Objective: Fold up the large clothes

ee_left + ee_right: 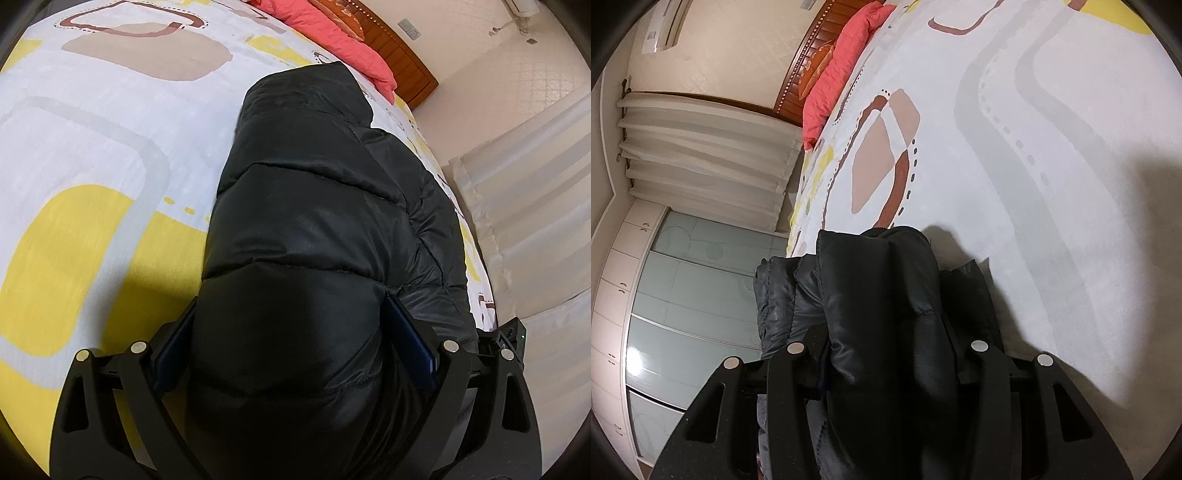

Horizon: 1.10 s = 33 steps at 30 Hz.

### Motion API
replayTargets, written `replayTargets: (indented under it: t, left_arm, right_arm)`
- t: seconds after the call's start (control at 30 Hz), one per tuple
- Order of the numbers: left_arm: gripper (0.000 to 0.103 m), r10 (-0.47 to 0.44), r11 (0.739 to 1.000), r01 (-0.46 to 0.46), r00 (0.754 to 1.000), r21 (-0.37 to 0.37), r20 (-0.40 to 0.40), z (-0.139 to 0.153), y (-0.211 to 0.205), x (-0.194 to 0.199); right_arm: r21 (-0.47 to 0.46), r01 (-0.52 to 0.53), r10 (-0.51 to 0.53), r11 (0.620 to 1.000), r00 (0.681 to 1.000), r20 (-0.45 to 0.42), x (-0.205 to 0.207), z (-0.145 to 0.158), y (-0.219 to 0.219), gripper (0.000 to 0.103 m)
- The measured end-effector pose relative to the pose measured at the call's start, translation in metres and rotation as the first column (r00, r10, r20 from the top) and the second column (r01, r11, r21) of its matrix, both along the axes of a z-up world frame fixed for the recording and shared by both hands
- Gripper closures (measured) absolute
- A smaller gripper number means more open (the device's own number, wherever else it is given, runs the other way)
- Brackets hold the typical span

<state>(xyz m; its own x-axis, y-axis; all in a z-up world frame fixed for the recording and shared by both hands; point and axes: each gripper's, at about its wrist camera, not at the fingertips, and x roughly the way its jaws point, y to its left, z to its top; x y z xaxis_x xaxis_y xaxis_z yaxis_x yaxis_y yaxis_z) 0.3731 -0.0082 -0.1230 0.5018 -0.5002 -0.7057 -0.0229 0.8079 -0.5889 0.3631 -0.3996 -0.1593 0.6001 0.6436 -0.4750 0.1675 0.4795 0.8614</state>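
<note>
A: Both are clamping the black puffer jacket (pixel 314 221) on the bed (pixel 92 147): left hand-held gripper (pixel 291 354), right hand-held gripper (pixel 886 354).
B: I think a fold is being laid; next, pressing it flat and letting go.

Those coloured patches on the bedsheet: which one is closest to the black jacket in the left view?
The big yellow patch. Its edge runs right up to the black jacket by the left gripper, while the beige patch lies farther up the bedsheet.
</note>
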Motion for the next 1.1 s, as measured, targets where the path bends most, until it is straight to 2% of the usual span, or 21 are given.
replayTargets:
  t: [0.1,0.27,0.37,0.5,0.57,0.7,0.77,0.93,1.1]
  left_arm:
    - [0.008,-0.002,1.0,0.002,1.0,-0.027,0.003,0.0,0.003,0.001]
    - [0.005,-0.004,0.997,0.002,1.0,-0.071,-0.029,0.004,0.015,-0.003]
    - [0.005,0.022,0.999,-0.023,1.0,-0.035,-0.017,0.016,0.019,-0.014]
    - [0.005,0.051,0.995,-0.055,0.998,0.085,0.049,0.038,0.019,-0.034]
    - [0.005,0.055,0.983,-0.07,0.994,0.17,0.092,0.053,0.016,-0.05]
    - [0.005,0.045,0.953,-0.09,0.986,0.289,0.16,0.076,0.011,-0.078]
    - [0.004,0.033,0.932,-0.1,0.981,0.348,0.192,0.087,0.005,-0.095]
    - [0.004,0.031,0.904,-0.133,0.968,0.407,0.248,0.106,-0.002,-0.134]
    - [0.004,0.038,0.881,-0.173,0.953,0.439,0.3,0.122,-0.006,-0.17]
  right_arm:
    - [0.007,0.0,0.0,1.0,1.0,0.001,-0.001,0.005,-0.001,0.055]
    - [-0.031,0.026,-0.026,0.999,1.0,-0.003,-0.01,0.023,-0.004,0.04]
    - [-0.118,0.058,-0.06,0.991,0.998,-0.008,-0.02,0.038,-0.008,0.034]
    - [-0.239,0.088,-0.095,0.967,0.995,-0.017,-0.033,0.062,-0.01,0.033]
    - [-0.328,0.096,-0.106,0.94,0.994,-0.012,-0.04,0.077,-0.006,0.033]
    - [-0.525,0.097,-0.106,0.846,0.994,0.012,-0.062,0.113,0.012,0.033]
    - [-0.585,0.09,-0.097,0.806,0.995,0.02,-0.072,0.124,0.023,0.033]
    - [-0.713,0.09,-0.065,0.695,0.996,0.062,-0.112,0.148,0.056,0.033]
    - [-0.773,0.128,-0.06,0.622,0.991,0.116,-0.155,0.165,0.078,0.029]
